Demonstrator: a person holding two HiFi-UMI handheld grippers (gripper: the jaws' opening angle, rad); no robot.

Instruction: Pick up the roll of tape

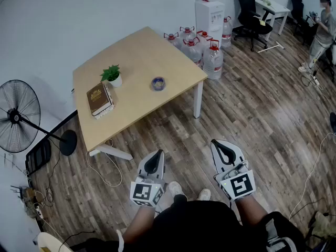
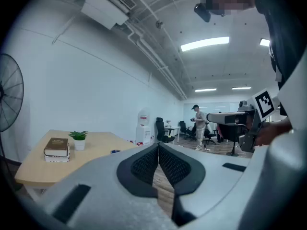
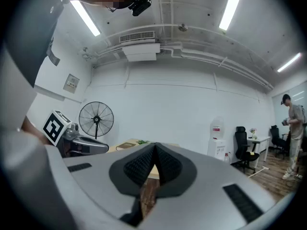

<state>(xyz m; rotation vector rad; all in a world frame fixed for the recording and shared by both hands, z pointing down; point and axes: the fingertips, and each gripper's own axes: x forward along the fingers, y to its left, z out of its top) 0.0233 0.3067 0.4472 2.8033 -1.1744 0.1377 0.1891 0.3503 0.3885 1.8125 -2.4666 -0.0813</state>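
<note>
Both grippers held low above person's lap, over wood floor, well apart from table. Left gripper (image 1: 158,154): jaw tips together, nothing between. Right gripper (image 1: 214,143): jaws pressed together, empty. Small bluish ring, probably roll of tape (image 1: 158,83), lies flat on wooden table (image 1: 173,51), right of potted plant (image 1: 112,75) and book (image 1: 99,99), touching neither.

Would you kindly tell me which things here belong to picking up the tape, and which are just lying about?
For the job:
- tape, on the table
- left gripper, shut, empty
- right gripper, shut, empty

Lying about:
- book
- plant
- fan
- water bottles
- dispenser
</note>
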